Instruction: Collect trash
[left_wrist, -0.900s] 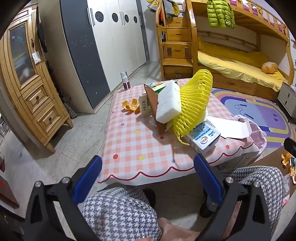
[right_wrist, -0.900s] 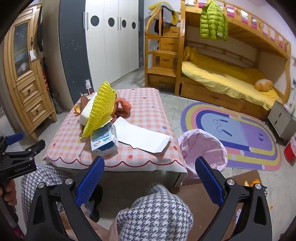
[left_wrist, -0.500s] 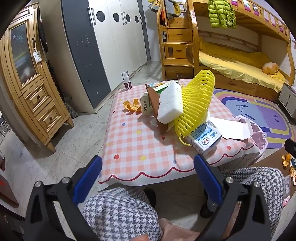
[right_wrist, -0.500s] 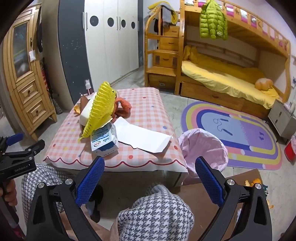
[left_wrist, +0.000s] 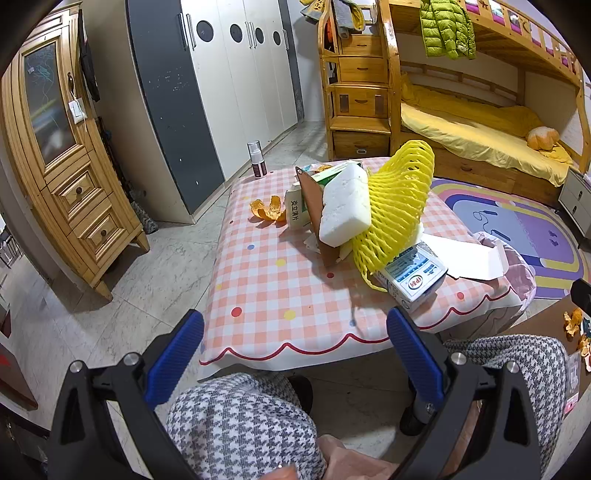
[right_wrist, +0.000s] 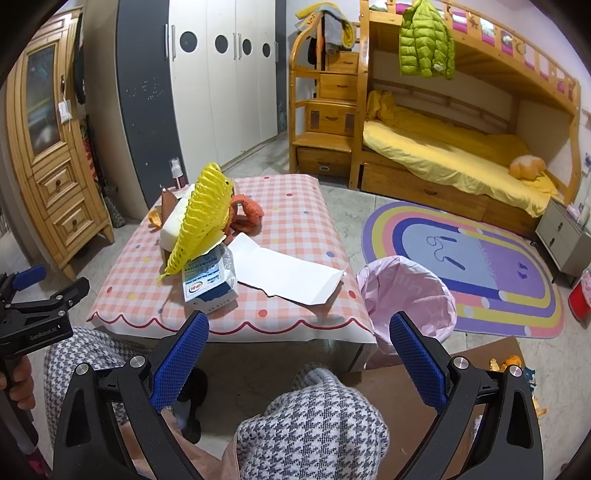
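Bedroom with a bunk bed (right_wrist: 443, 155), wardrobe and a low checked table (left_wrist: 280, 295). Barely any change over the last second: left gripper (left_wrist: 295, 347) and right gripper (right_wrist: 299, 347) still hovering over the knees, jaws wide apart, empty. Collecting not yet begun.

Ahead of both grippers: yellow foam net (left_wrist: 395, 206), white foam block (left_wrist: 345, 206), milk carton (right_wrist: 208, 282) with a red oval logo, text illegible. Pink-lined bin (right_wrist: 406, 295) ahead-right of the right gripper. "GenRobot.AI" readable on the left gripper's body.
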